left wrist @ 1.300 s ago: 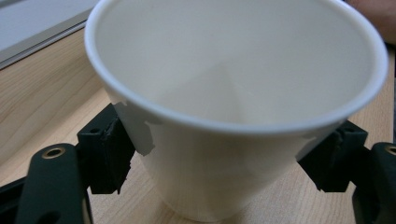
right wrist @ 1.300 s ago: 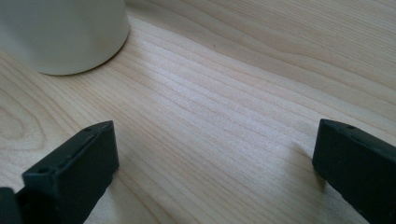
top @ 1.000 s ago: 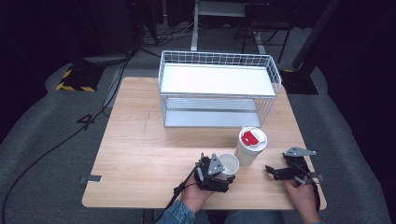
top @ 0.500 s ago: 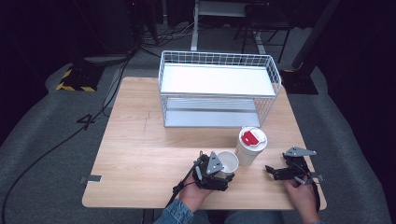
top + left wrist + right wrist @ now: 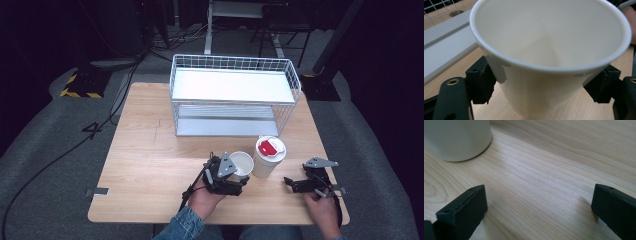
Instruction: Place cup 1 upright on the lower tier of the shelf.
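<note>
Jaws of the left gripper [image 5: 544,87] clamp the open cup [image 5: 549,50].

We are seeing an open white paper cup [image 5: 544,62] sitting upright, empty, clamped between the left gripper's [image 5: 239,181] jaws.

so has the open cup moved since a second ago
Yes, slightly. The open cup, held in the left gripper, has shifted a little away from the person toward the lidded cup, which stands where it was.
</note>
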Demonstrator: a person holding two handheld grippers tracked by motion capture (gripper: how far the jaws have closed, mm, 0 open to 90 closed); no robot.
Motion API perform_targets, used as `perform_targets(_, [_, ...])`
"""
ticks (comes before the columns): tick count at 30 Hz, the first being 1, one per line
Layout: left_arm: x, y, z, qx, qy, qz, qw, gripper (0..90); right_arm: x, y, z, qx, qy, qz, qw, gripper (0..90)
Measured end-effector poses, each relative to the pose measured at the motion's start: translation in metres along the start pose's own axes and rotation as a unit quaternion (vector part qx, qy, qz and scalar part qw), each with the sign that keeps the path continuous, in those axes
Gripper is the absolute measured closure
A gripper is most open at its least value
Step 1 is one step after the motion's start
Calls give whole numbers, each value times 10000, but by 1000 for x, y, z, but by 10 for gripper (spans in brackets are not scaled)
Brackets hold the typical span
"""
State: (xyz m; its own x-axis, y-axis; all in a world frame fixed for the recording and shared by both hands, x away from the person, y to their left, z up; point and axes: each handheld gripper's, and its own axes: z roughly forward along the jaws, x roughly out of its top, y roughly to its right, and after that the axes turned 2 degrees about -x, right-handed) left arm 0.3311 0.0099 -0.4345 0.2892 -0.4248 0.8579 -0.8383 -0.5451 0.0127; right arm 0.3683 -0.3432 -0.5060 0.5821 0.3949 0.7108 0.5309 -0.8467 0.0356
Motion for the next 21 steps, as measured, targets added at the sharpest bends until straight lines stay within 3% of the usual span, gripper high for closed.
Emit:
perform_targets(16, [22,-24,-2,212,22,-99,9997,223,0,-2,0,-43,1,46,10000,5])
perform_targets(21, [27,-32,-1,304,6,-232,9993,222,2,-4,2,-53,2,66,10000,5])
